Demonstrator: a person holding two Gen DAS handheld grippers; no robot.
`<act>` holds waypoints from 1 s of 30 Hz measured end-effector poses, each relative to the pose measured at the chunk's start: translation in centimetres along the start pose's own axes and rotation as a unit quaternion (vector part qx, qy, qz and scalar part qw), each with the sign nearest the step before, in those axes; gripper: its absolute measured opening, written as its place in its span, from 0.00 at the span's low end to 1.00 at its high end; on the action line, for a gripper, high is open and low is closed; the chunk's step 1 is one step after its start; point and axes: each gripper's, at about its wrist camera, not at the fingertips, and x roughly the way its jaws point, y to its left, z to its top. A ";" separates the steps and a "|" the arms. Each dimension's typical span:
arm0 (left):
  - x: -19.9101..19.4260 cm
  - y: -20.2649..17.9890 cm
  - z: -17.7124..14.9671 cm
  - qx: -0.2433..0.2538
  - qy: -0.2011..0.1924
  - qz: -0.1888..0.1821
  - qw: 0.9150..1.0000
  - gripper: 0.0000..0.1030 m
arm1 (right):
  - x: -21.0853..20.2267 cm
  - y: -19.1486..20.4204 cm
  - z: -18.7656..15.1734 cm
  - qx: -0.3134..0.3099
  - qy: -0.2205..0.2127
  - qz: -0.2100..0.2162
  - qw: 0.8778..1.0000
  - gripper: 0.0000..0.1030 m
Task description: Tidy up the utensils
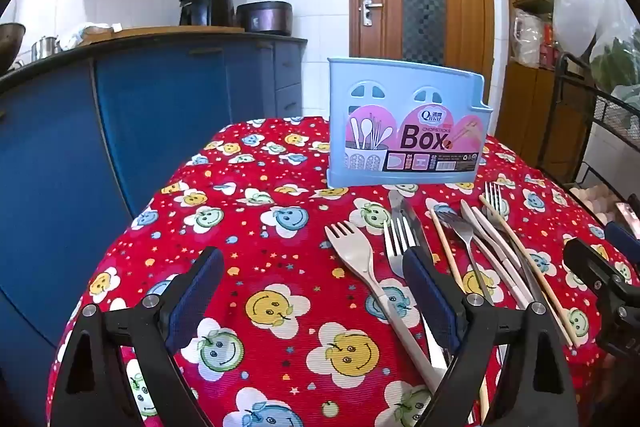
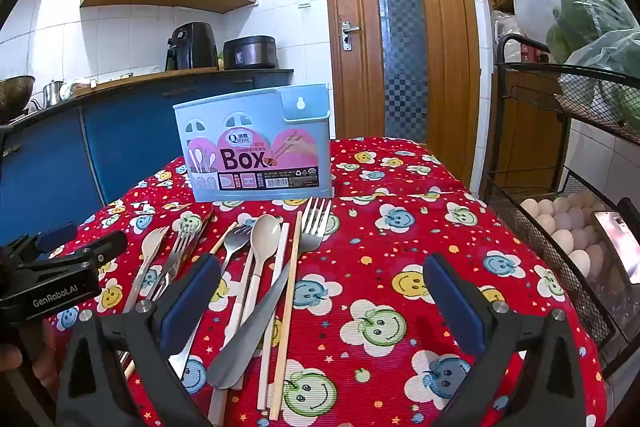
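A light blue utensil box (image 1: 404, 125) (image 2: 256, 147) with a pink label stands upright at the far side of the table. In front of it several utensils lie in a row on the red cloth: a beige fork (image 1: 356, 259) (image 2: 150, 247), steel forks (image 1: 398, 241) (image 2: 316, 223), a beige spoon (image 2: 262, 239), a steel knife (image 2: 256, 331) and wooden chopsticks (image 1: 520, 259) (image 2: 290, 299). My left gripper (image 1: 314, 267) hovers open over the cloth, left of most utensils, the beige fork lying between its fingers. My right gripper (image 2: 322, 273) is open above the chopstick and knife, holding nothing.
The table wears a red cloth (image 1: 260, 227) with smiley flowers. Blue kitchen cabinets (image 1: 140, 115) stand close on the left. A black wire rack (image 2: 560, 227) with eggs (image 2: 568, 227) stands at the right edge. A wooden door (image 2: 400, 39) is behind.
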 end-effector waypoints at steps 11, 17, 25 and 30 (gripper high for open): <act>-0.2 -0.1 0.1 -0.001 0.002 -0.002 1.000 0.89 | 0.0 -0.1 -0.1 -0.002 0.002 -0.001 1.000 1.00; -0.1 0.0 0.2 -0.001 0.001 0.001 1.000 0.89 | -0.1 -0.1 0.0 -0.001 0.002 -0.001 1.000 1.00; 0.0 0.0 0.1 -0.001 0.001 -0.001 1.000 0.89 | -0.1 -0.2 0.0 -0.001 0.001 0.000 1.000 1.00; 0.0 0.0 0.0 -0.001 0.000 0.000 1.000 0.89 | -0.1 -0.1 0.0 -0.001 0.002 -0.001 1.000 1.00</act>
